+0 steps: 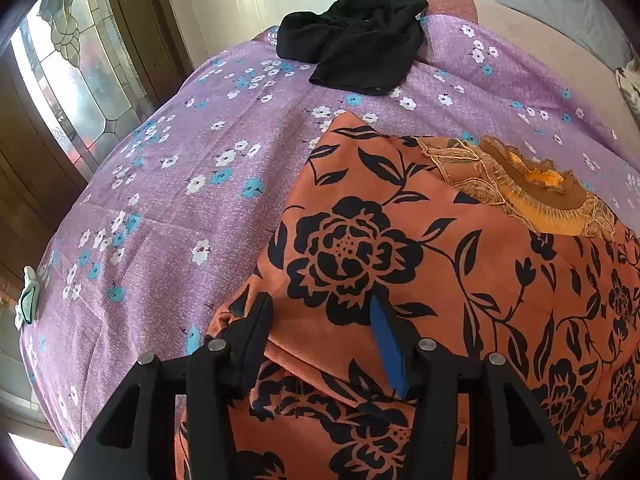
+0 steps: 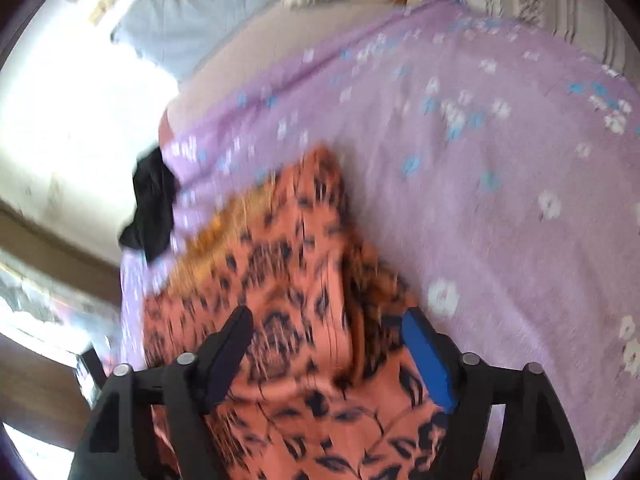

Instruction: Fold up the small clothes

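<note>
My left gripper (image 1: 320, 312) sits low over the orange floral garment (image 1: 420, 280), its fingers spread wide apart with nothing pinched between them; the black finger (image 1: 256, 328) rests at the garment's left edge and the blue-padded finger (image 1: 390, 348) lies on the printed cloth. My right gripper (image 2: 328, 328) is likewise released, jaws parted over the same garment (image 2: 304, 320). That view is smeared with motion blur, so I can't say for certain whether its pads touch the fabric or just hover above it.

The garment is orange with black roses and leaves. It lies on the purple flowered bedsheet (image 1: 180, 184), partly folded, with a raised fold running along its near left side. A gold embroidered neckline (image 1: 532, 188) shows at its far right part in the left view.

Further back on the sheet, well apart from the orange piece, a crumpled black garment (image 1: 356, 40) lies near the bed's far edge; in the right view it shows as a dark lump (image 2: 152, 204) at the left edge of the sheet (image 2: 480, 160). A leaded-glass window (image 1: 68, 64) stands to the left of the bed. A striped pillow (image 2: 540, 0) sits at the far right corner.
</note>
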Action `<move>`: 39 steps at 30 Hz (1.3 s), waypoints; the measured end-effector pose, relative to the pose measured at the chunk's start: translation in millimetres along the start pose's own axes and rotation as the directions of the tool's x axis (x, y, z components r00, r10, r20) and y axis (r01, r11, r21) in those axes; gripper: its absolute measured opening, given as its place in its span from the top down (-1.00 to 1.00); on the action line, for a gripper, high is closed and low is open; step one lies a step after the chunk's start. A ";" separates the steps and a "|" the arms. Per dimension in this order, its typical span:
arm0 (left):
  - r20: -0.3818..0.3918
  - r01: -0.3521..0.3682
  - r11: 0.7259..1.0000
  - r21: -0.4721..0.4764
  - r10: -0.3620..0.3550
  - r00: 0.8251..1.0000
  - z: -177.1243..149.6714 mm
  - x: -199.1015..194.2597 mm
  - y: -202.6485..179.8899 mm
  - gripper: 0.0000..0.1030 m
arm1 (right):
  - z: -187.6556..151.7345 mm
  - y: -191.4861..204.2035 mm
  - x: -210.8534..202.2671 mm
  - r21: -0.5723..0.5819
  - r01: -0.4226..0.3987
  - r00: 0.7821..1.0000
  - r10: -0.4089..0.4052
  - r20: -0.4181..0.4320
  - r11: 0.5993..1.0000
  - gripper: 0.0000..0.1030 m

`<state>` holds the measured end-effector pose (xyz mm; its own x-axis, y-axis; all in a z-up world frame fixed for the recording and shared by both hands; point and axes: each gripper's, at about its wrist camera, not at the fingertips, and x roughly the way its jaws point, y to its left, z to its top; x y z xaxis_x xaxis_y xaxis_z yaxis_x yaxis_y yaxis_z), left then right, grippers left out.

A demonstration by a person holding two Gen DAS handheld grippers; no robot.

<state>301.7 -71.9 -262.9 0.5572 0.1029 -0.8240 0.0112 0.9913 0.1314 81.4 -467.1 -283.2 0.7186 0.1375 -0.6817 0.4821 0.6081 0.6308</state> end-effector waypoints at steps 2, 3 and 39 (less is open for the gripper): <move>0.000 -0.003 1.000 0.002 0.003 1.000 -0.2 0.1 -0.7 0.00 | 10.0 4.7 4.9 -0.022 -0.027 1.000 0.027 0.008 0.999 -0.52; 0.001 -0.005 1.000 0.004 0.005 1.000 -0.2 0.1 -1.1 0.00 | 13.3 6.6 9.9 -0.027 -0.025 1.000 0.025 0.011 0.999 -0.50; 0.061 -0.080 0.997 -0.009 0.080 0.995 3.5 7.1 -10.1 -0.01 | 94.3 7.5 138.1 -0.101 0.180 0.983 -0.182 -0.016 0.979 0.74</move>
<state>308.5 -81.4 -268.1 0.6060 0.1766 -0.7756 -0.0409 0.9807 0.1914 231.6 -517.2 -337.7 0.6107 0.0369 -0.7910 0.5501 0.6987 0.4573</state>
